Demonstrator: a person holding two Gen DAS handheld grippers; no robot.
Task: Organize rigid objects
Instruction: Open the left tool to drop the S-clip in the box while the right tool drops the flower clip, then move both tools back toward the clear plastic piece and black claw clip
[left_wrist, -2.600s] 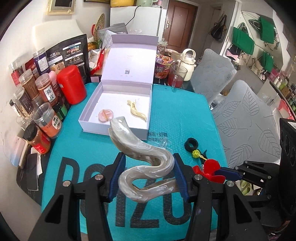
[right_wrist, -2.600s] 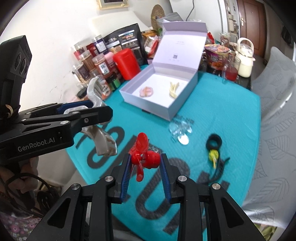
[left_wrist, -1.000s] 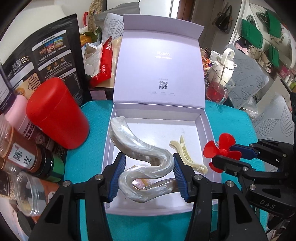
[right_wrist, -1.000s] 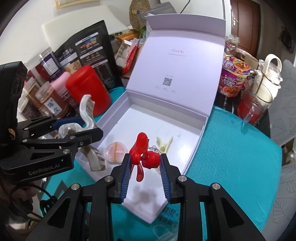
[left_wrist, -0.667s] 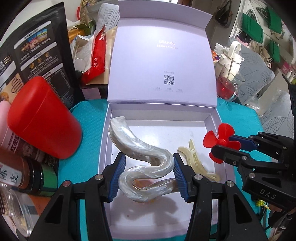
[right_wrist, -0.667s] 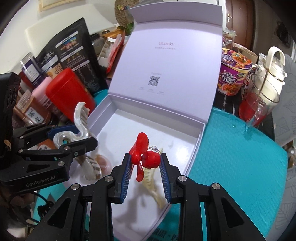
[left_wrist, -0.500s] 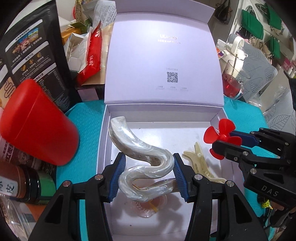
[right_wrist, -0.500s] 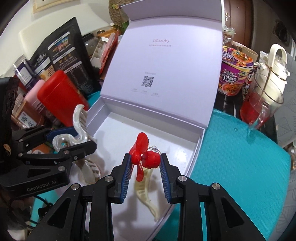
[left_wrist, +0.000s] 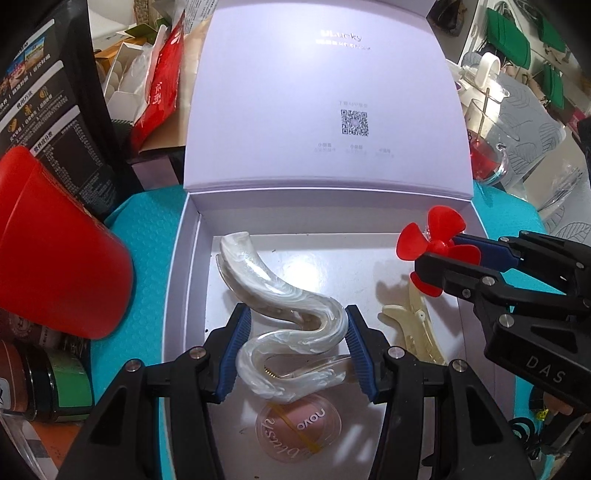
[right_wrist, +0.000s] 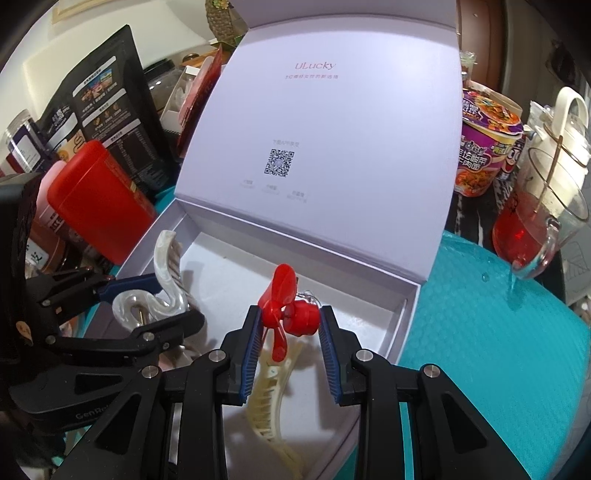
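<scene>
Over the open box: both grippers hang above the pale lilac cardboard gift box (left_wrist: 188, 280), whose lid stands raised at the back, on a teal padded worktop (right_wrist: 491, 354).
Left gripper (left_wrist: 295, 345): its blue-padded jaws are clamped on the two sides of a pearly white S-shaped hair clip (left_wrist: 284, 317).
Clip's long axis: it runs forward and away from the left gripper, the free curved end pointing toward the box's far left corner.
Right gripper (right_wrist: 290, 339): clamped on the hub of a small red plastic propeller fan (right_wrist: 286, 308), blades on the left side.
Already in the box: a cream plastic claw clip (left_wrist: 413, 325) lies beside the right wall, directly under the fan; a round translucent pink disc (left_wrist: 299, 430) lies at the near edge, just under the pearly clip.
Deciding relation: bare box floor lies ahead of and to the left of the disc, beneath the pearly clip's far end, so the left gripper looks nearer to a free spot.
Likely risk: let go here, the fan would land on the claw clip.
Beside the box: a red cylindrical canister (left_wrist: 55, 258) stands just off the left wall.
</scene>
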